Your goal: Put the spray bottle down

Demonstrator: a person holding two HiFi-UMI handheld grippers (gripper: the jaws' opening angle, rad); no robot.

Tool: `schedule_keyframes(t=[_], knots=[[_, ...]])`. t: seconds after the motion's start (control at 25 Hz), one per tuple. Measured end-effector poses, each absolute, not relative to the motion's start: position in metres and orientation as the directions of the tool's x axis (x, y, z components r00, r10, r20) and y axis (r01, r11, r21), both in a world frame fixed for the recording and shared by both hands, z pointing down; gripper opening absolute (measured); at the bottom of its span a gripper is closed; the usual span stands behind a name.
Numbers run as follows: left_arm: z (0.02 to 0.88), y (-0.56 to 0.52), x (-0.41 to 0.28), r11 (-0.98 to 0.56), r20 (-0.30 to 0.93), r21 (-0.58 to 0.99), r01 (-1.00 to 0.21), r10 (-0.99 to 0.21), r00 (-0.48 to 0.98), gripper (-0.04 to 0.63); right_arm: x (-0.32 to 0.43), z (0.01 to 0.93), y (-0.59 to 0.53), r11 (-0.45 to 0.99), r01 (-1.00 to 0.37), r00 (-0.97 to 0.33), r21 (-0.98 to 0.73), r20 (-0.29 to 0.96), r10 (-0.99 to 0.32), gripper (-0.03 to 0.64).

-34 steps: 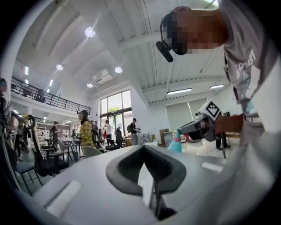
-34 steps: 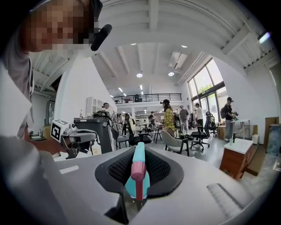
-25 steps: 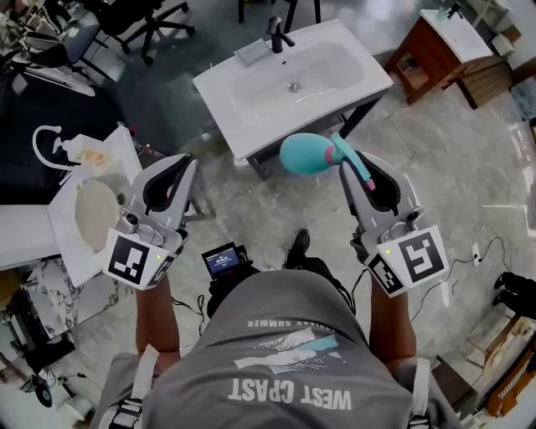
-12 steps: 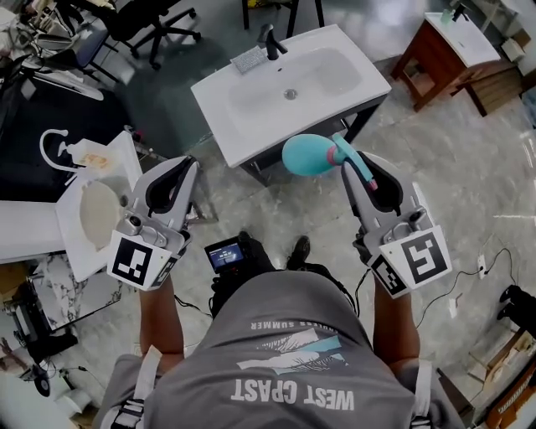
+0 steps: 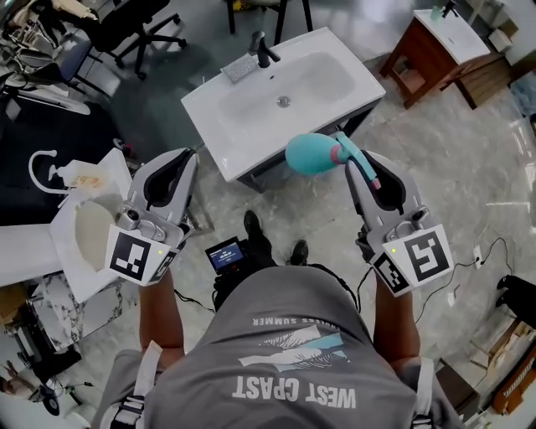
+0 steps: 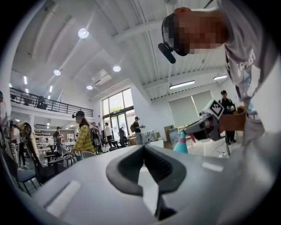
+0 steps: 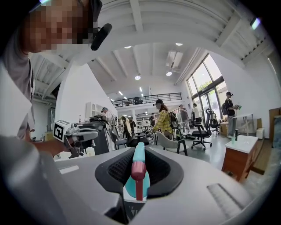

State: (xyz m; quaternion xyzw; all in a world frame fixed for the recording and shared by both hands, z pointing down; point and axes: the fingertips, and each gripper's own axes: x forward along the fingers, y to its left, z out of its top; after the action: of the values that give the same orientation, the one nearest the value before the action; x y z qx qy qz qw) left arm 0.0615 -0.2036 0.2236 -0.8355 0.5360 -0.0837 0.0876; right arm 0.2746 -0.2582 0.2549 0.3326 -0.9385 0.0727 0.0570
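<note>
The spray bottle is teal with a pink trigger. It lies level in the air, its body pointing left in the head view. My right gripper is shut on its neck below the trigger. The right gripper view shows the teal head and pink trigger standing between the pads. My left gripper hangs at about the same height, further left, its tips together and nothing in them. From the left gripper view the bottle and the right gripper show off to the right.
A white washbasin with a black tap stands on a dark frame just ahead. A wooden cabinet is at the upper right, another white basin at the left, office chairs behind. Marble floor with cables lies below.
Both grippers have been carried forward together as the person steps towards the washbasin. The bottle has stayed in the right gripper, in the same pose.
</note>
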Motion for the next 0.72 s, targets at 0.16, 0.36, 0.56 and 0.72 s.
schedule_keyframes(t=[0.16,0.36,0.56,0.72], knots=[[0.228,-0.224,0.031,-0.426,0.032,-0.21,-0.88,-0.902,0.43,0.002,0.245,0.251,-0.273,0.759,-0.647,-0.759,-0.077,0.165,-0.63,0.067],[0.234,-0.256,-0.006,-0.447,0.036,-0.187,-0.875,-0.893,0.449,0.002,0.21,0.248,-0.298,0.743,-0.666,-0.742,-0.072,0.174,-0.648,0.067],[0.236,-0.285,-0.035,-0.466,0.031,-0.17,-0.868,-0.883,0.468,0.002,0.176,0.249,-0.322,0.734,-0.675,-0.732,-0.068,0.188,-0.655,0.067],[0.239,-0.299,-0.06,-0.474,0.025,-0.163,-0.865,-0.879,0.477,0.002,0.149,0.252,-0.335,0.731,-0.68,-0.726,-0.062,0.198,-0.658,0.067]])
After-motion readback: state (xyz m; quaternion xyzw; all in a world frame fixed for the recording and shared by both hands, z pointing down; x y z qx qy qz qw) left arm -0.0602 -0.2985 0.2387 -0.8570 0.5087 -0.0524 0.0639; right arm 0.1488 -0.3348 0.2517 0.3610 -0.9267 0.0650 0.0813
